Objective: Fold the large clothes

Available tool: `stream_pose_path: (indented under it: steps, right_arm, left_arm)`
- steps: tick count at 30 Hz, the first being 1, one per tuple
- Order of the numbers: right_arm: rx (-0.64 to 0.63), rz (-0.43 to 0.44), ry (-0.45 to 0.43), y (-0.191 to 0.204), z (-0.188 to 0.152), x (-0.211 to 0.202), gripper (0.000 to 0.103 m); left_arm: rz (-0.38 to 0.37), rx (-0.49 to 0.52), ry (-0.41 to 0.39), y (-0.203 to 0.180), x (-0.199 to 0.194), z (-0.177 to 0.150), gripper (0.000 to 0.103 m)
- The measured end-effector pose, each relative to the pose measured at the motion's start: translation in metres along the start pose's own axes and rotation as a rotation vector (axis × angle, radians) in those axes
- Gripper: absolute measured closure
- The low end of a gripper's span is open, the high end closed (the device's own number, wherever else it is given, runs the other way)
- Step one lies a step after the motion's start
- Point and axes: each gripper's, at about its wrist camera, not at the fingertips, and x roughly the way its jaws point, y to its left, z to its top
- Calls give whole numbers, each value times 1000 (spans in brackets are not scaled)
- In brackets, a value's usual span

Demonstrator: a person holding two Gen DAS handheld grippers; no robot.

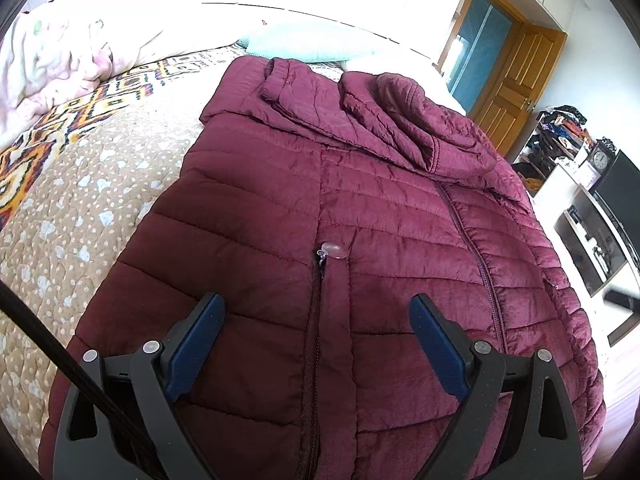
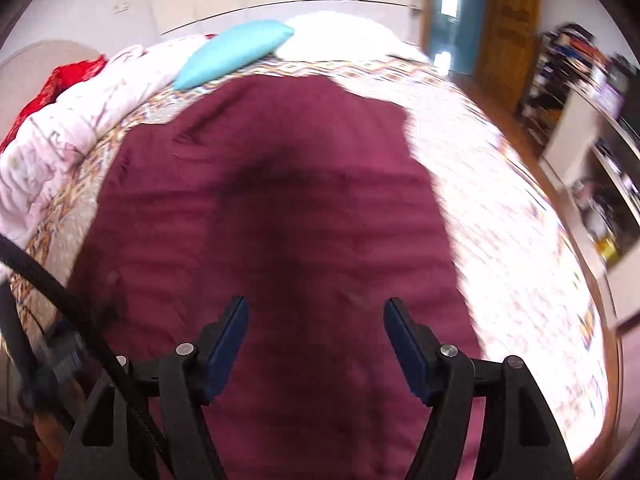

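Now: one maroon jacket (image 1: 360,240) on bed (image 1: 80,200) | left tongs (image 1: 316,316) wide, empty | right tongs (image 2: 316,320) wide, empty

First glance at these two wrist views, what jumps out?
The maroon puffer jacket fills both views, spread across the patterned bedspread with a sleeve folded over its chest and its zip running down the middle. Both the left gripper and the right gripper hang over it with jaws open and nothing between them. A turquoise pillow lies at the far edge of the bed; the right view is motion-blurred.
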Motion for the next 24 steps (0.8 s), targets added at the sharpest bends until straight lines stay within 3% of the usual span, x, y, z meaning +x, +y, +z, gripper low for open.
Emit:
stream_pose_path:
  steps: [4, 7, 9, 13, 15, 17, 19, 22, 24]
  right_arm:
    - [103, -22, 11, -61, -42, -21, 29]
    - [149, -45, -12, -86, -64, -33, 29]
    - [177, -35, -21, -103, -76, -37, 29]
    - [213, -12, -34, -125, -94, -41, 30]
    - [239, -1, -55, -132, -101, -41, 30]
    - [275, 29, -78, -145, -110, -44, 30]
    - [302, 62, -78, -154, -119, -40, 30]
    - [339, 107, -58, -164, -136, -29, 30]
    - [379, 160, -41, -172, -147, -20, 30]
  left_arm:
    - [-14, -21, -15, 2, -4, 0, 11]
    - [-37, -49, 11, 5, -20, 3, 28]
    - [-37, -49, 25, 6, -41, 4, 31]
    - [59, -14, -41, 14, -92, 6, 30]
    - [134, 12, -52, 28, -110, 5, 25]
    - [204, 30, -35, 47, -117, 4, 23]
    - [246, 0, 30, 77, -115, 2, 23]
    - [189, -66, 135, 117, -103, -8, 23]
    - [102, -112, 182, 135, -97, -18, 23]
